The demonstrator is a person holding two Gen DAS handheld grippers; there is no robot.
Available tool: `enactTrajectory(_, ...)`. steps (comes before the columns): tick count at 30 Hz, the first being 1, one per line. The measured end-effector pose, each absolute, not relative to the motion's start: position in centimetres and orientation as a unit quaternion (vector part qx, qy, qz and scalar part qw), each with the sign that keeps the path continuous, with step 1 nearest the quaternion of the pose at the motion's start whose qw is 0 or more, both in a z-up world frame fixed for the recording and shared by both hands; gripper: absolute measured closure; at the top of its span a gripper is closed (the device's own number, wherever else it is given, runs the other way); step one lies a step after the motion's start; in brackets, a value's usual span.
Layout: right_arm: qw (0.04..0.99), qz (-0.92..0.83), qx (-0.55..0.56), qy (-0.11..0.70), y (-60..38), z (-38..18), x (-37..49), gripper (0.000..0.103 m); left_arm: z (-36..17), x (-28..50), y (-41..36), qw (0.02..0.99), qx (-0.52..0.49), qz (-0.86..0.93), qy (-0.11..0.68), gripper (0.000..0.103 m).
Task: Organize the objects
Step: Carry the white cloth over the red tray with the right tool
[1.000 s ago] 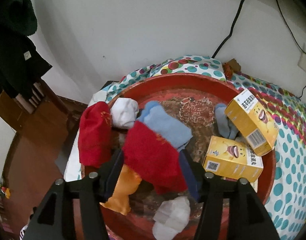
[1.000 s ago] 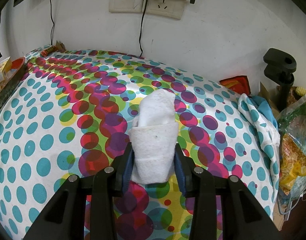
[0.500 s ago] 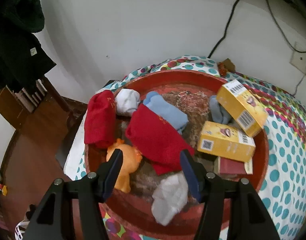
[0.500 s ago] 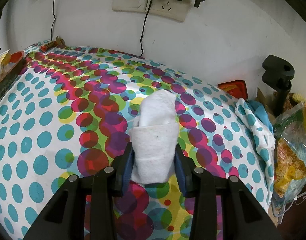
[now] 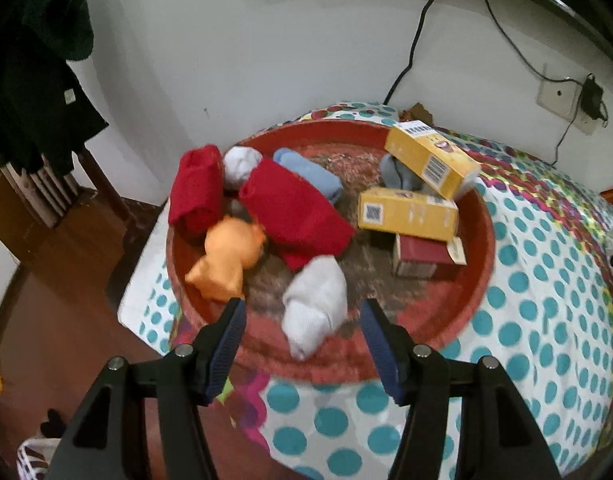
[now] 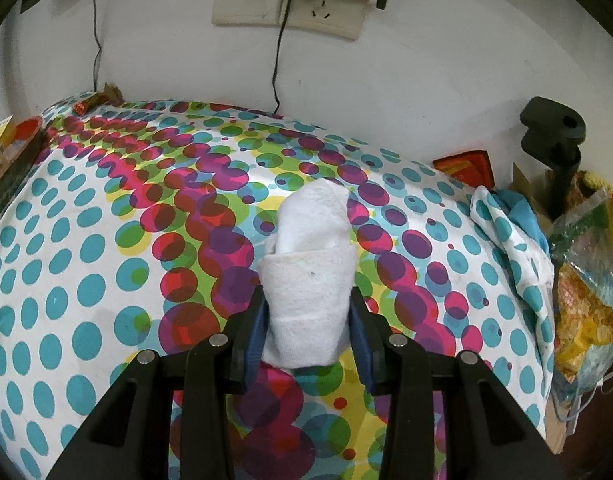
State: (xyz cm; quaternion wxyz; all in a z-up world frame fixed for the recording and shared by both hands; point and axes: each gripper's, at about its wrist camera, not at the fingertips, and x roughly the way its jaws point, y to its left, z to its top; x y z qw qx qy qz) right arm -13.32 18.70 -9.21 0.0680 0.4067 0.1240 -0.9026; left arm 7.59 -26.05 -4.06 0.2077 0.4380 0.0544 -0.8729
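Note:
In the left wrist view a round red tray (image 5: 482,264) on the dotted tablecloth holds two red sock rolls (image 5: 294,212), a white sock roll (image 5: 314,308), a blue sock roll (image 5: 310,172), an orange toy (image 5: 226,256) and two yellow boxes (image 5: 430,160). My left gripper (image 5: 302,340) is open and empty, just in front of the tray's near rim. In the right wrist view my right gripper (image 6: 308,332) is shut on a rolled white sock (image 6: 310,276), held above the dotted tablecloth (image 6: 106,240).
A wall socket with plugged cables (image 6: 290,0) is on the wall behind the table. A black clamp stand (image 6: 554,144), a crumpled cloth (image 6: 510,232) and a snack bag (image 6: 582,312) sit at the table's right edge. Dark clothes (image 5: 30,64) hang at the left.
My left gripper has pulled back from the tray, open, leaving the red sock roll lying in it. The right gripper has kept hold of the white sock and barely moved.

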Motion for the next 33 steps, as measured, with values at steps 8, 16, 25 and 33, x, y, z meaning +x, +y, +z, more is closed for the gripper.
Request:
enactTrajectory(8, 0.096, -0.902, 0.408, 0.105, 16.6, -7.8, -12.4, 0.069, -4.4, 11.0, -27.0, 0.231, 0.425, -0.873, 0.063, 0.042)
enactTrajectory(16, 0.2, -0.895, 0.384, 0.11, 7.6, -4.0, -9.8, 0.069, -3.7, 12.1, -26.8, 0.244, 0.411, -0.877, 0.044, 0.042)
enactTrajectory(25, 0.353, -0.854, 0.356, 0.14, -8.2, -0.6, -4.8, 0.068, -3.6, 13.3, -28.0, 0.249, 0.404, -0.879, 0.038, 0.042)
enactTrajectory(33, 0.396, -0.828, 0.36, 0.167, -18.7, -0.5, -3.6, 0.068, -4.2, 14.7, -31.1, 0.274, 0.409, -0.869, 0.056, 0.042)
